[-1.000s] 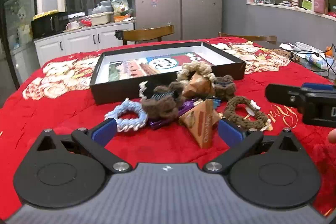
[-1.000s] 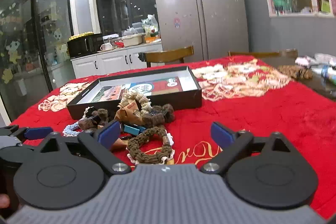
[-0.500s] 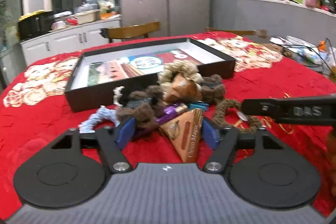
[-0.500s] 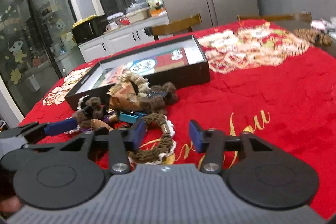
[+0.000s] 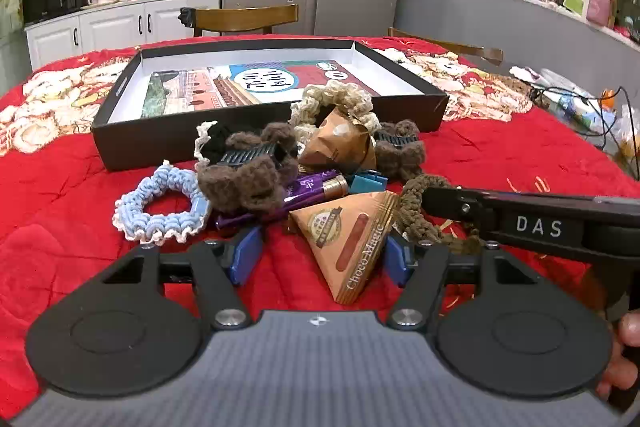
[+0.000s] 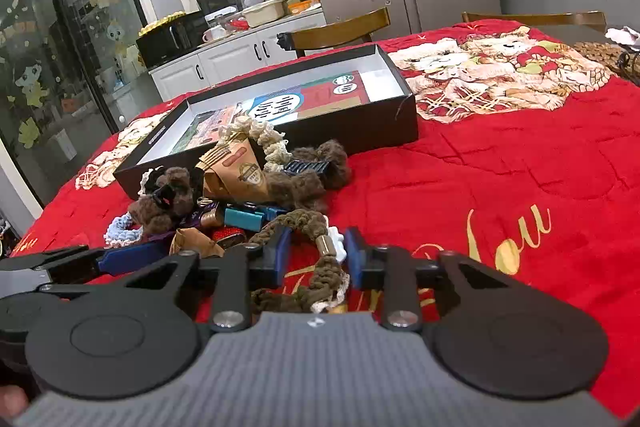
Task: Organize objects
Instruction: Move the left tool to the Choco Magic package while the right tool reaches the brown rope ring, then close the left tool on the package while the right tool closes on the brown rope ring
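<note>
Left wrist: my left gripper, half-wide, brackets 1 Choco Magic packet before the black box; 2 brown packets, 1 blue scrunchie. Right wrist: my right gripper, narrowed, straddles 1 olive braided scrunchie; bare red cloth rightward.

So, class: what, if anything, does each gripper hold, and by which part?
Nothing held yet. The left gripper straddles the triangular packet; the right gripper straddles the brown scrunchie beside its metal bead.

My left wrist view sits low, close, facing black box across pile; my right view faces same box from further right. Both share pile.
</note>
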`<state>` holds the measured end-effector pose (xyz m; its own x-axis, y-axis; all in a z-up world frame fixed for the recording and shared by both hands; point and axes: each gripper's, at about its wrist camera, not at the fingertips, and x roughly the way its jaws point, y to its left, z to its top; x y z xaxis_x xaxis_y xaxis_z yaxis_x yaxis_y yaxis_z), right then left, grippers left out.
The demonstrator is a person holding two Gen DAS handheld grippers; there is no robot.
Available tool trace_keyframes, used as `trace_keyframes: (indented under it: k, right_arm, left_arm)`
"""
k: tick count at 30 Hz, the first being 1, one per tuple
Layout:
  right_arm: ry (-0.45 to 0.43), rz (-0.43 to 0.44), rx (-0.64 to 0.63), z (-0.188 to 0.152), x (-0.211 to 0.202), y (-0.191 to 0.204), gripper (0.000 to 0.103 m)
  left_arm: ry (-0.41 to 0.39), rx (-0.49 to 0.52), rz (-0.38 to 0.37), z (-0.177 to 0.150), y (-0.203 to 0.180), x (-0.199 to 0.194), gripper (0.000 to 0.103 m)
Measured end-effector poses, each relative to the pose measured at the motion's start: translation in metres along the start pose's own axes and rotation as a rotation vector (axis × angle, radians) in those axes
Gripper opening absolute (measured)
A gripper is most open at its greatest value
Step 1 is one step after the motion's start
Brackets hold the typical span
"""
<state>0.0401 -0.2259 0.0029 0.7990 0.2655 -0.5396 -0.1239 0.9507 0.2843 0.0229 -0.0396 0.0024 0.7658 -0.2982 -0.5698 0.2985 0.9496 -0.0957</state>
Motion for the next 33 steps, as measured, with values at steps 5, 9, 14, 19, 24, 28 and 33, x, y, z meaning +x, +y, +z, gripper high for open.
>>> trace_keyframes:
  k: [5,9,14,19,24,28,33]
  right_arm:
    - [-0.006,0.004,-0.003,0.000,-0.001,0.000,0.016]
    - [-0.033,0.005,-0.006,-0.001,-0.005,0.001,0.016]
    - [-0.064,0.015,0.016,-0.001,-0.010,-0.003,0.016]
    - [-0.083,0.039,0.027,-0.001,-0.014,-0.005,0.015]
    - [-0.098,0.046,0.043,-0.002,-0.020,-0.005,0.015]
    - [-0.102,0.057,0.063,-0.003,-0.027,-0.005,0.015]
    - [-0.119,0.059,0.040,0.000,-0.038,0.003,0.015]
  left_arm:
    - [-0.018,0.040,0.016,-0.001,-0.008,-0.002,0.047]
    - [-0.026,0.040,0.022,-0.001,-0.008,-0.004,0.046]
    - [-0.043,0.052,0.040,-0.002,-0.011,-0.009,0.041]
    - [-0.066,0.028,0.026,-0.004,-0.007,-0.015,0.040]
    - [-0.099,0.027,0.030,-0.008,-0.009,-0.029,0.039]
    - [-0.107,-0.002,0.035,-0.013,-0.003,-0.039,0.039]
    - [-0.121,-0.037,0.038,-0.014,0.004,-0.054,0.039]
